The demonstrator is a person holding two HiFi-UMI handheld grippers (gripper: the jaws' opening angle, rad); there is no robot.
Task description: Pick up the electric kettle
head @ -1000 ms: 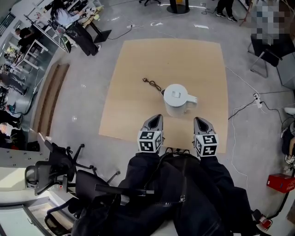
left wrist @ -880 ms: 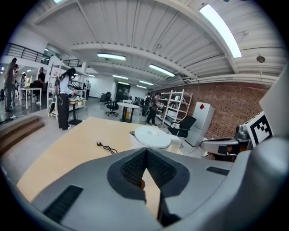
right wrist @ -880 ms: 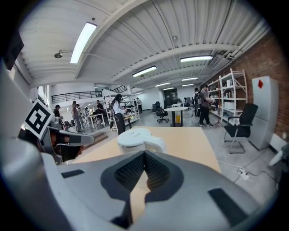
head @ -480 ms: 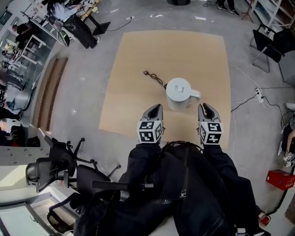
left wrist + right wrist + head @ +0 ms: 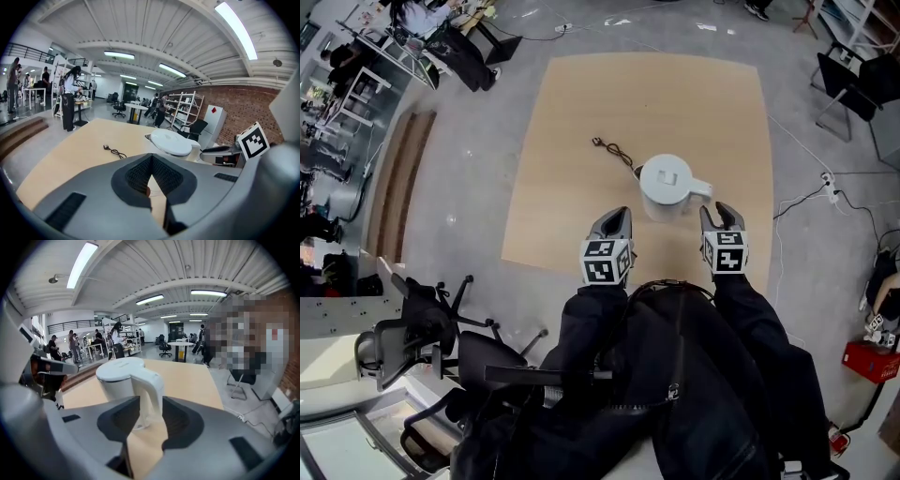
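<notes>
The white plastic electric kettle (image 5: 666, 185) stands right of centre on the pale wooden board (image 5: 581, 187), closer to its near edge. The right hand-held gripper (image 5: 718, 212) has just been opening its jaws, which stand apart around the kettle's handle (image 5: 151, 392). The left hand-held gripper (image 5: 614, 221) is closed and empty.

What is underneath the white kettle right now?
The kettle stands on a tan board laid on the grey floor. Its body covers the spot directly beneath it, so any separate base there cannot be seen.
</notes>
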